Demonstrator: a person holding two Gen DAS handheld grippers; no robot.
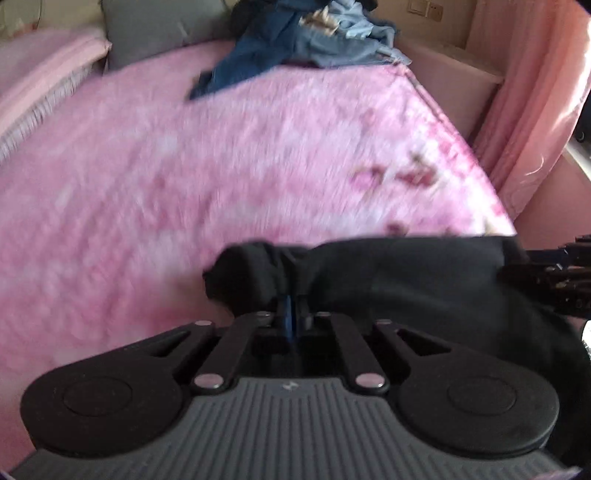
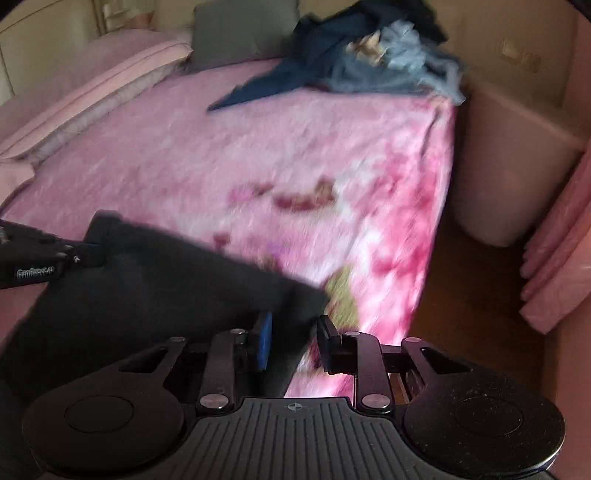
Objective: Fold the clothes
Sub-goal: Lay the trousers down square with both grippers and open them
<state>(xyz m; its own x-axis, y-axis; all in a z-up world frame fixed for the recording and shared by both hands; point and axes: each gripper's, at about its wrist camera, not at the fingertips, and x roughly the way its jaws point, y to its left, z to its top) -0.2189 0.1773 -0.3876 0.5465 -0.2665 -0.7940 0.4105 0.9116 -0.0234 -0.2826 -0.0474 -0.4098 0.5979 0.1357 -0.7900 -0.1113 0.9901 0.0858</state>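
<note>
1. Your left tongs (image 1: 291, 310) are pressed together, pinching the left end of the black garment (image 1: 406, 280)
2. Your right tongs (image 2: 295, 339) stand spread, the garment's near right corner lying between them
3. The black garment hangs stretched over the near edge of the pink bed (image 1: 221, 147)
4. A heap of blue clothes (image 2: 369, 62) lies at the far right corner, beside a grey pillow (image 2: 240, 29)

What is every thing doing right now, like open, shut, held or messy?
Left gripper: shut on the black garment.
Right gripper: open, the black garment's corner between its fingers.
Black garment: held up over the bed, not yet folded.
Blue clothes pile: crumpled, unfolded, at the far end.
Pink blanket: spread flat on the bed.
Grey pillow: propped upright.
</note>
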